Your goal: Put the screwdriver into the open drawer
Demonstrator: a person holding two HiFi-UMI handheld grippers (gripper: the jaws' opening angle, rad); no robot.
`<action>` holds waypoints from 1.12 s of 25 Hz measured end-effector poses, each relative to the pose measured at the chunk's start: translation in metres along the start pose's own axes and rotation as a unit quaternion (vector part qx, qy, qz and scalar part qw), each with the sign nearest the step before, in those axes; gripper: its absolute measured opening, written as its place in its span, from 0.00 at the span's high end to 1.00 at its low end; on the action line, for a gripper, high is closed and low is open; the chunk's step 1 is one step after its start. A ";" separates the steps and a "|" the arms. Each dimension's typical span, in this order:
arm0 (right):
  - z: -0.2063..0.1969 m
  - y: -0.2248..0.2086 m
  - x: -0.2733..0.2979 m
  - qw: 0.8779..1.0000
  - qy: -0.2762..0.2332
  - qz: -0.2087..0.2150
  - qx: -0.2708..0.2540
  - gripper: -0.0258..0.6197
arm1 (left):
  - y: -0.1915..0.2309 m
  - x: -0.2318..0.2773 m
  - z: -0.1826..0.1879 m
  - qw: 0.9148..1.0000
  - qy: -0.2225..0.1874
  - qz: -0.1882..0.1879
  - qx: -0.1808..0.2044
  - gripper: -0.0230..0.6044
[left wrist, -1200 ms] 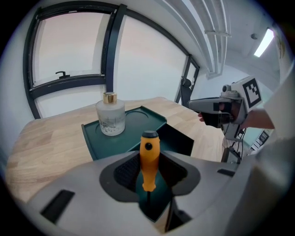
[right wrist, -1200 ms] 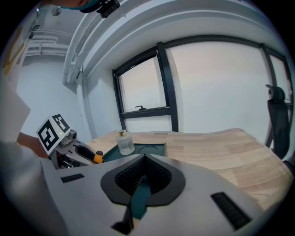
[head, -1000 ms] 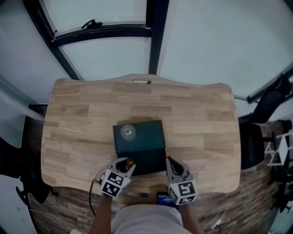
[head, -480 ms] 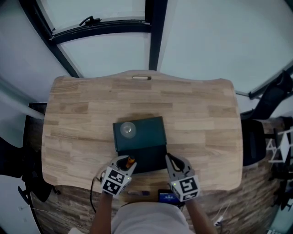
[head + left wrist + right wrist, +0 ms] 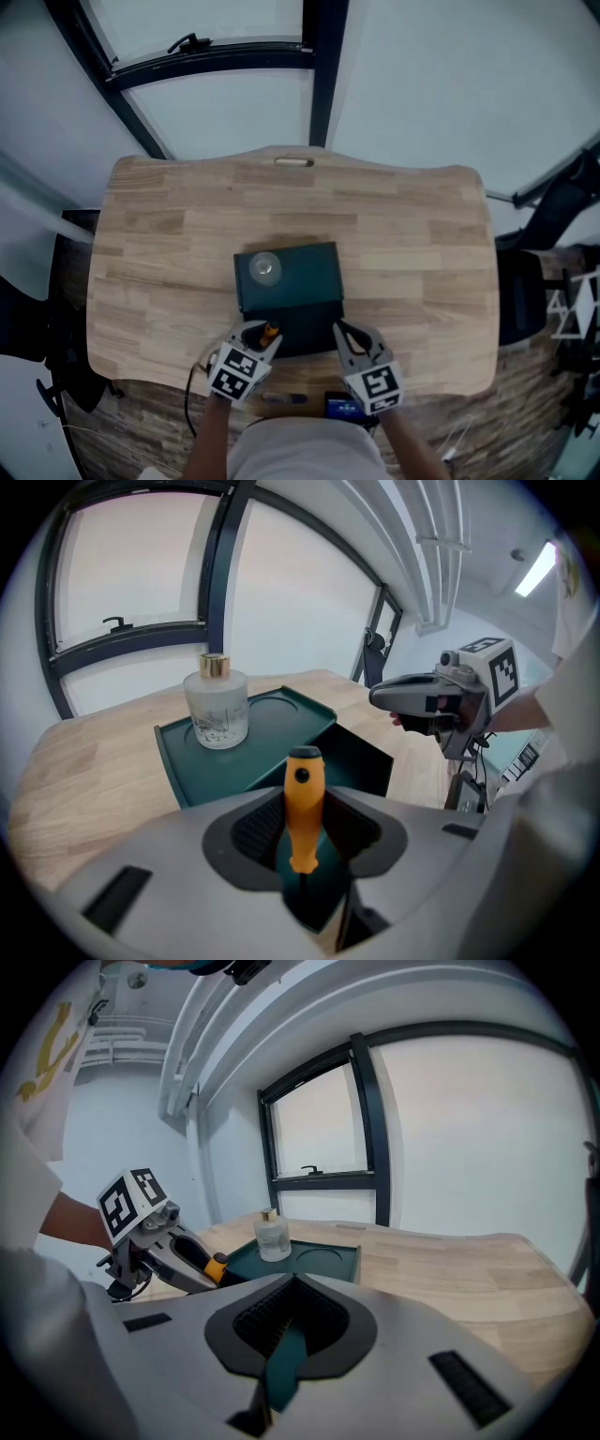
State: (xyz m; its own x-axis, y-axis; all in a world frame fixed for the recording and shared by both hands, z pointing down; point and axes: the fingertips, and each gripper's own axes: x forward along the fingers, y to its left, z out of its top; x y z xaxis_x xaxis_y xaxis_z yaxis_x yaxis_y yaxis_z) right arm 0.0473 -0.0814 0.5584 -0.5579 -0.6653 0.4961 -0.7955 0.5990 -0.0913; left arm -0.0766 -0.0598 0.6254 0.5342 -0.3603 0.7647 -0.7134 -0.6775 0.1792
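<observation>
The left claw [image 5: 262, 330] is gripping the screwdriver [image 5: 302, 808] upright over the near left corner of the drawer [image 5: 309, 339]. The right claw [image 5: 339, 330] is seemingly clamping the drawer's near right edge. Lowering the tool well inside before letting go is looking safest.

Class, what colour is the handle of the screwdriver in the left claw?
The screwdriver handle is orange; clearest in the left gripper view.

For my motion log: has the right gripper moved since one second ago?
Yes, slightly. The right gripper has shifted left: its tip, before just right of the green cabinet's right edge, now lies inside it.
</observation>
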 end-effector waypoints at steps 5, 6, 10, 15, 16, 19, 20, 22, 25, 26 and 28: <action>-0.002 0.005 0.004 1.000 0.002 0.004 0.010 0.96 | -0.002 0.004 0.001 1.000 0.007 -0.005 0.007 0.76; -0.002 0.006 0.005 1.000 0.003 0.005 0.011 0.96 | -0.003 0.005 0.001 1.000 0.009 -0.007 0.010 0.76; -0.004 0.010 0.009 1.000 0.006 0.013 0.017 0.96 | -0.007 0.009 0.001 1.000 0.017 -0.014 0.019 0.76; -0.006 0.010 0.013 1.000 0.011 0.019 0.021 0.96 | -0.008 0.013 0.001 0.999 0.023 -0.022 0.022 0.76; -0.006 0.009 0.014 0.999 0.012 0.019 0.024 0.96 | -0.008 0.014 0.001 0.999 0.024 -0.023 0.022 0.76; -0.006 0.009 0.015 0.999 0.009 0.019 0.033 0.96 | -0.008 0.017 0.000 0.999 0.029 -0.029 0.025 0.76; -0.006 0.010 0.015 0.999 0.009 0.019 0.035 0.96 | -0.009 0.019 0.000 0.999 0.030 -0.031 0.026 0.76; -0.006 0.010 0.016 0.999 0.010 0.018 0.037 0.96 | -0.011 0.022 0.000 0.998 0.031 -0.035 0.029 0.76; -0.007 0.009 0.018 0.999 0.012 0.017 0.039 0.96 | -0.014 0.026 -0.004 0.998 0.034 -0.042 0.030 0.76; -0.007 0.009 0.018 0.999 0.012 0.016 0.041 0.96 | -0.015 0.026 -0.005 0.998 0.037 -0.043 0.030 0.76; -0.007 0.007 0.019 0.999 0.013 0.014 0.045 0.96 | -0.015 0.027 -0.005 0.998 0.042 -0.045 0.032 0.76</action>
State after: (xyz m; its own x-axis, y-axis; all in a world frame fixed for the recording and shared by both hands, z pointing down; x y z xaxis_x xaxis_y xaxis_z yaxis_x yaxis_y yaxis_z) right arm 0.0329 -0.0862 0.5734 -0.5756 -0.6358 0.5142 -0.7978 0.5745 -0.1826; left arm -0.0535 -0.0563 0.6463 0.5530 -0.2440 0.7966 -0.6333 -0.7444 0.2117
